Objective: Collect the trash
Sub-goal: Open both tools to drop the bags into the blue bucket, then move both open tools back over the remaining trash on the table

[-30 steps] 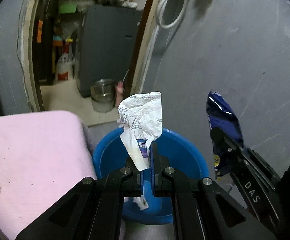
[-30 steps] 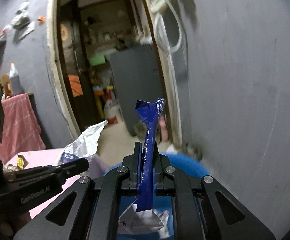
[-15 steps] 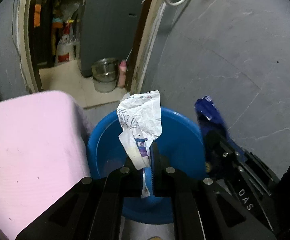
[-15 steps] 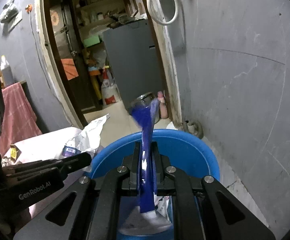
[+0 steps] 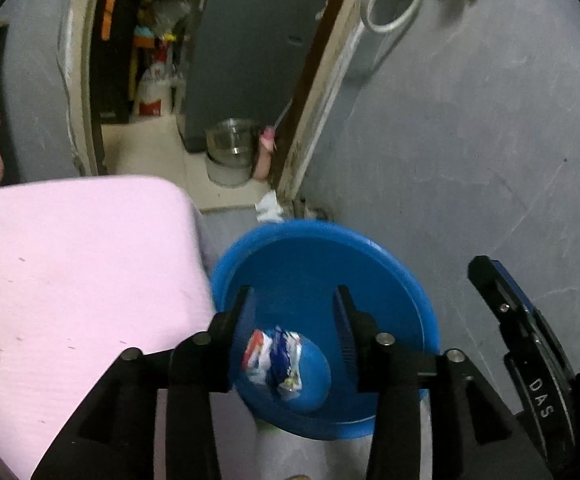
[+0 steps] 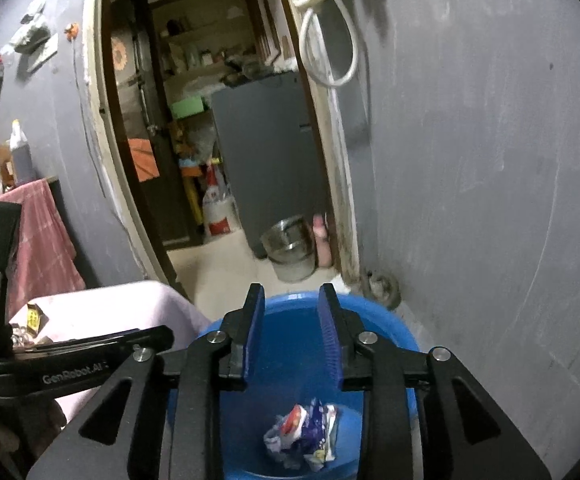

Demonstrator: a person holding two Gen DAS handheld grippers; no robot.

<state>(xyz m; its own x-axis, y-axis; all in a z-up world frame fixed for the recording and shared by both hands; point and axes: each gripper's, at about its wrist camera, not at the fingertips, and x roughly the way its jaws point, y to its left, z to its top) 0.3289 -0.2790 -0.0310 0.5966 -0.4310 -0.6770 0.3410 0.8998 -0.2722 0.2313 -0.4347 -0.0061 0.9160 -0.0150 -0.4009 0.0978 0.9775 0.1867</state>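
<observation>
A blue plastic tub (image 5: 390, 276) stands on the floor by the grey wall; it also shows in the right wrist view (image 6: 290, 392). Crumpled wrappers (image 5: 274, 356) lie in its bottom, white, blue and red, also visible in the right wrist view (image 6: 302, 436). My left gripper (image 5: 292, 300) is open and empty above the tub. My right gripper (image 6: 290, 300) is open and empty above the tub too, and shows at the right edge of the left wrist view (image 5: 506, 300).
A pink-covered table (image 5: 82, 264) sits left of the tub, with small scraps (image 6: 34, 318) at its far left. A grey wall (image 5: 470, 140) is on the right. A doorway with a steel pot (image 5: 230, 148) lies behind. White paper (image 5: 268, 210) lies on the floor.
Both grippers have opened. The white crumpled paper and the blue wrapper have dropped from them into the tub.
</observation>
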